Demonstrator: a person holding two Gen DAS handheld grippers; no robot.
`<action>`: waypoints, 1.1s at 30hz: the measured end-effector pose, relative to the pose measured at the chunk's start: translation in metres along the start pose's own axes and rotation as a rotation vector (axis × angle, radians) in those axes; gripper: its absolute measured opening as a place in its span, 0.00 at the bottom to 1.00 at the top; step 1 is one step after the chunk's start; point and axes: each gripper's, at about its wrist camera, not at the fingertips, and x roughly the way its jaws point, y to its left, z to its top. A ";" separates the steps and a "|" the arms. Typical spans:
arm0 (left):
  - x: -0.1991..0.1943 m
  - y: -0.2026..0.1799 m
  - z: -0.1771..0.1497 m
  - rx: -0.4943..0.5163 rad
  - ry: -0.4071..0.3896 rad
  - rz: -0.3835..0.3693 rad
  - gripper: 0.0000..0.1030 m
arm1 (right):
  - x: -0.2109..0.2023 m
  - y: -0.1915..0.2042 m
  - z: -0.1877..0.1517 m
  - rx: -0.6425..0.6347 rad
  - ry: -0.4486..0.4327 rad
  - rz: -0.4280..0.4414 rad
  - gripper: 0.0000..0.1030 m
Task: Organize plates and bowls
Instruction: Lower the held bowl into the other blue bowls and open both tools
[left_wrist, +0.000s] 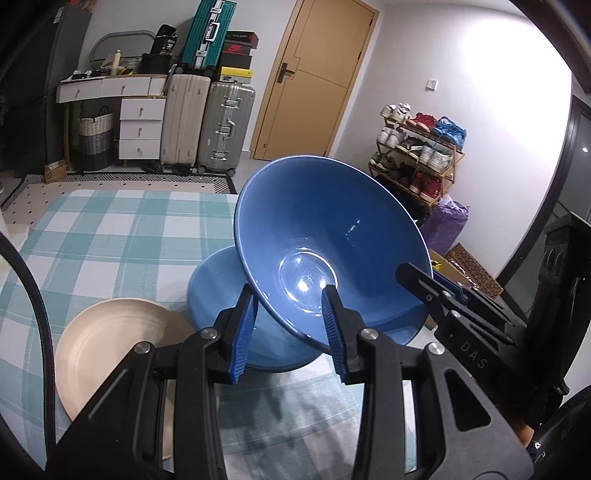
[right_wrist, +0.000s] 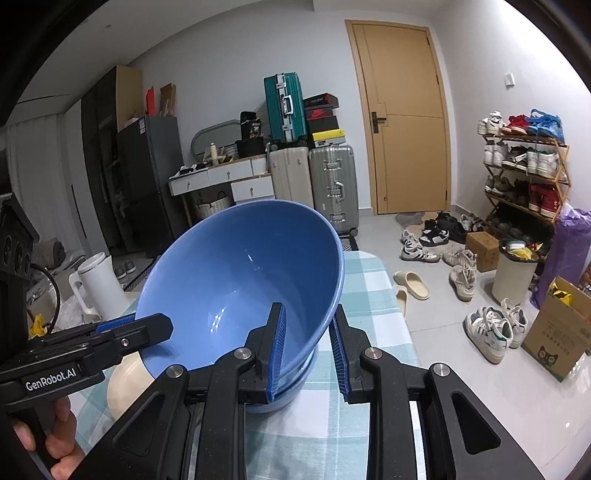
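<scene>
A large blue bowl is tilted above a second blue bowl that sits on the checked tablecloth. My left gripper straddles the tilted bowl's near rim, one pad inside and one outside, with a visible gap on the outer side. My right gripper straddles the same bowl at its right rim, and its jaws look closed on the wall. A cream plate lies left of the bowls, partly hidden by my left gripper; it also shows in the right wrist view.
A white kettle stands at the table's left edge. The table's far and right edges drop to a tiled floor strewn with shoes, boxes and a bin. Suitcases and a shoe rack stand beyond.
</scene>
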 end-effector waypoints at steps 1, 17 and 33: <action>-0.001 0.003 -0.001 -0.003 0.001 0.005 0.31 | 0.002 0.001 -0.001 -0.002 0.004 0.002 0.23; 0.044 0.031 0.000 -0.047 0.060 0.054 0.31 | 0.054 0.022 -0.011 -0.030 0.091 0.020 0.24; 0.097 0.054 -0.008 -0.035 0.119 0.095 0.31 | 0.088 0.020 -0.030 -0.029 0.166 0.015 0.24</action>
